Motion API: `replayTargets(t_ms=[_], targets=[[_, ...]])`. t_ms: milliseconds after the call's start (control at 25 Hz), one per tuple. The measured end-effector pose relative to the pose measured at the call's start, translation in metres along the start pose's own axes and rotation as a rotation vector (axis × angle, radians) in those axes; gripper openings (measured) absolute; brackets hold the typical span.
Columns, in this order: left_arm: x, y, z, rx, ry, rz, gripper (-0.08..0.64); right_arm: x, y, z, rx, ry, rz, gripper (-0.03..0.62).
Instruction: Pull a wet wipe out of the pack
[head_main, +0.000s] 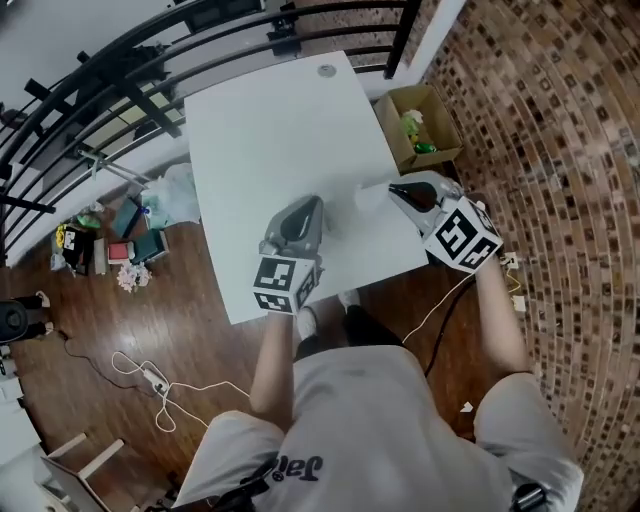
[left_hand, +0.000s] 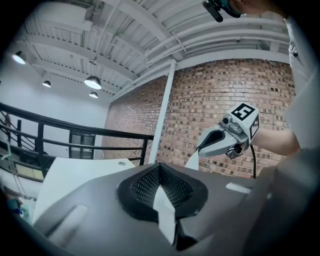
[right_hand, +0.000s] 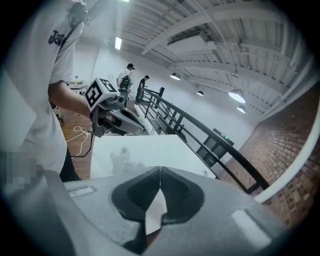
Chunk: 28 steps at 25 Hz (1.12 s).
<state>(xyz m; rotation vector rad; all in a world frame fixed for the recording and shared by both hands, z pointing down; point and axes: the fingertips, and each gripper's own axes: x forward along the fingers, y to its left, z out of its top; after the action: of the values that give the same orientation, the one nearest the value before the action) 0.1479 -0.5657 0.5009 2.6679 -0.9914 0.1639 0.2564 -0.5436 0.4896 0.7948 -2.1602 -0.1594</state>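
Over the near right part of the white table (head_main: 270, 120), my right gripper (head_main: 392, 190) is shut on a white wet wipe (head_main: 370, 198). In the right gripper view the wipe (right_hand: 156, 210) shows pinched between the closed jaws. The left gripper view has it hanging from the right gripper (left_hand: 200, 148) as a pale strip (left_hand: 192, 160). My left gripper (head_main: 310, 205) hovers over the table's near edge, shut on a white strip (left_hand: 164, 210); I cannot tell if that is a wipe or part of the pack. A faint pale shape (right_hand: 120, 157) lies on the table below the left gripper (right_hand: 144, 131).
A cardboard box (head_main: 418, 125) with small items stands on the floor by the table's right side. A black railing (head_main: 150, 70) runs behind the table. Clutter (head_main: 110, 240) and a white cable (head_main: 150, 380) lie on the wooden floor at left. Two people (right_hand: 132, 80) stand far off.
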Motion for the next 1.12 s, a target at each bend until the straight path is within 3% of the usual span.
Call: replayTargets(t_ms=[400,640,720,760,920,1120], targets=[[0.037,-0.076,-0.043,0.032,0.113,-0.148,0.017,0.055,0.050,-0.149,0.410,0.110,-0.019,-0.006],[0.029,-0.089,-0.077,0.026,0.184,-0.154,0.017,0.092,0.079,-0.209,0.574,0.201,-0.044,0.000],[0.024,-0.084,-0.080,0.007,0.190,-0.136,0.017,0.096,0.083,-0.214,0.583,0.200,-0.053,0.098],[0.021,-0.080,-0.080,-0.003,0.188,-0.125,0.017,0.096,0.082,-0.214,0.583,0.191,-0.062,0.114],[0.009,-0.065,-0.069,-0.016,0.162,-0.077,0.017,0.077,0.067,-0.189,0.641,0.113,-0.100,0.120],[-0.022,-0.034,-0.037,0.001,0.090,0.015,0.017,0.045,0.051,-0.122,0.727,-0.074,-0.127,0.120]])
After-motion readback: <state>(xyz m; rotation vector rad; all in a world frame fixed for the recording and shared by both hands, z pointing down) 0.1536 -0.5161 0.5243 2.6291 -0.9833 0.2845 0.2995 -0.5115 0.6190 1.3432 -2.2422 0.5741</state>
